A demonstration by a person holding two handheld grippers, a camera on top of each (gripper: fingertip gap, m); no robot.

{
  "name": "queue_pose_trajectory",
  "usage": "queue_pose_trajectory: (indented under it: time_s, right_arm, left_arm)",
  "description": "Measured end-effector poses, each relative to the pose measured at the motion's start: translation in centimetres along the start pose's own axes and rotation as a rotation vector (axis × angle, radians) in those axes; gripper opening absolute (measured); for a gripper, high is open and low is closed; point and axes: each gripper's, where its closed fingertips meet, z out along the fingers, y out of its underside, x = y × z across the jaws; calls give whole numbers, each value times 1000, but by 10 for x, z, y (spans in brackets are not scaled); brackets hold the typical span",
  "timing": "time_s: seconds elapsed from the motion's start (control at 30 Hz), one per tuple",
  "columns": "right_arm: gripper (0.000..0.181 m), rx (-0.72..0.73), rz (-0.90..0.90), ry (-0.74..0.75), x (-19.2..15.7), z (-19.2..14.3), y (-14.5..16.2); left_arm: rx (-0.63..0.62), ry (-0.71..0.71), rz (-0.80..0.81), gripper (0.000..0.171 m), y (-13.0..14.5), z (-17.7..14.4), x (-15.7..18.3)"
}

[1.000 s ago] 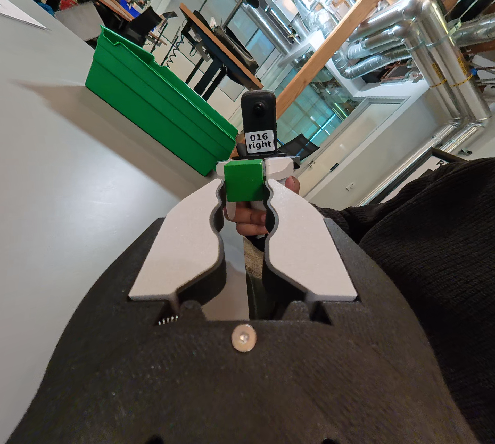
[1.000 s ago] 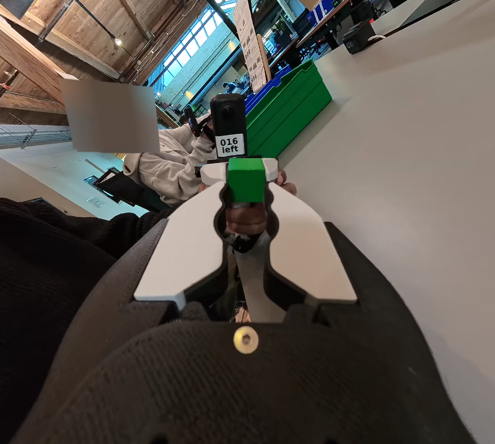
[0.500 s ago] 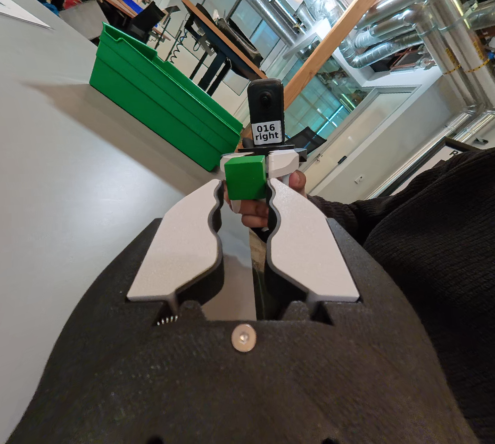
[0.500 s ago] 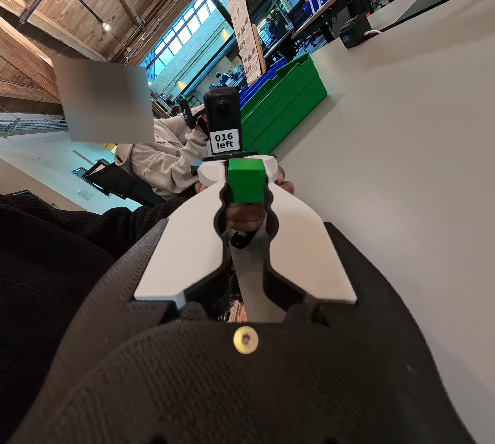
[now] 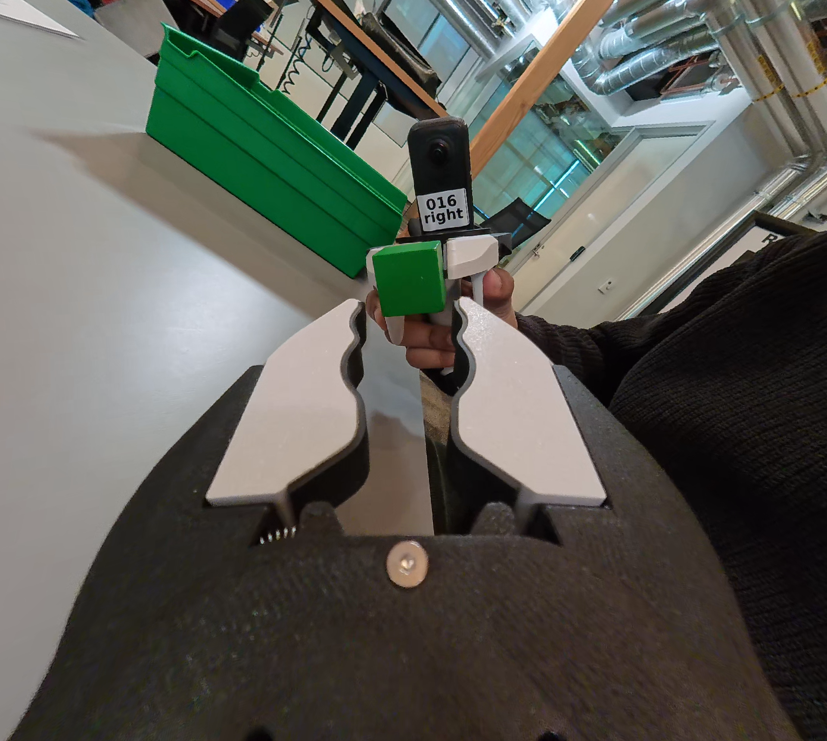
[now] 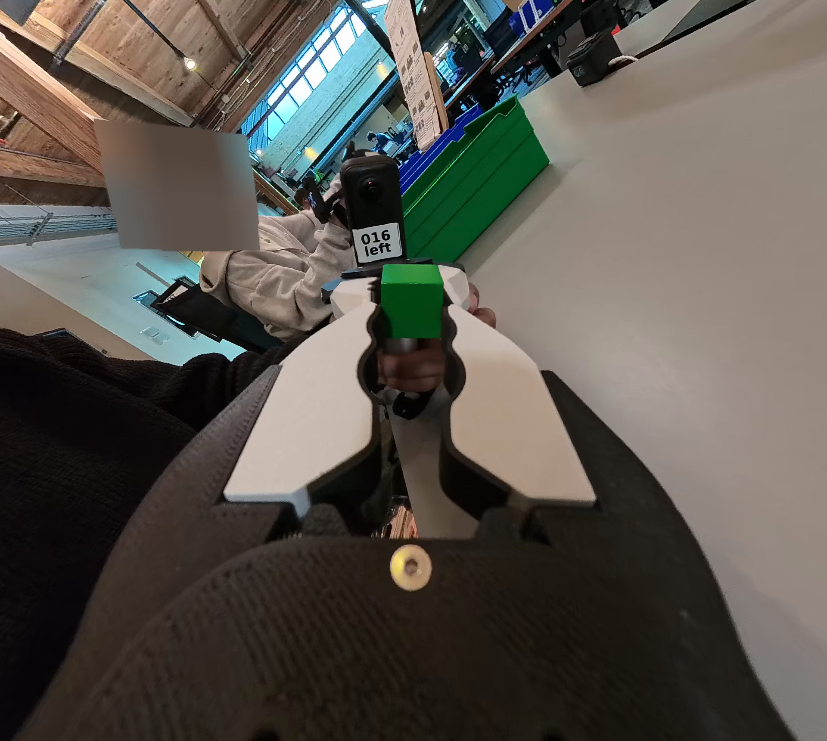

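Note:
A green cube [image 5: 409, 283] sits between the two grippers, which face each other tip to tip above a grey table [image 5: 112, 317]. My right gripper [image 6: 411, 310] is shut on the cube [image 6: 411, 303], with a finger pressed on each side. Its white fingers [image 5: 470, 261] show around the cube in the left wrist view. My left gripper [image 5: 409, 308] is open. Its fingertips stand just short of the cube, with a small gap on each side. A hand [image 5: 429, 343] holds the right gripper behind the cube.
A green bin [image 5: 268, 165] stands on the table beyond the grippers and also shows in the right wrist view [image 6: 474, 182]. A small black box [image 6: 595, 57] sits at the table's far edge. A person in a beige top [image 6: 277, 272] sits behind. A black sleeve [image 5: 716, 406] fills the right side.
My left gripper's fingers have spread slightly and let go of the cube. The cube stays in the right gripper and now sits a little tilted.

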Motion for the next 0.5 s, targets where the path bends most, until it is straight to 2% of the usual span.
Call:
queue_pose_trajectory:
  time_s: [0.5]
  right_arm:
    - [25,-10,-4,-8,-1,0,1]
  left_arm:
    - [53,26,-53,31,-10,-6,-1]
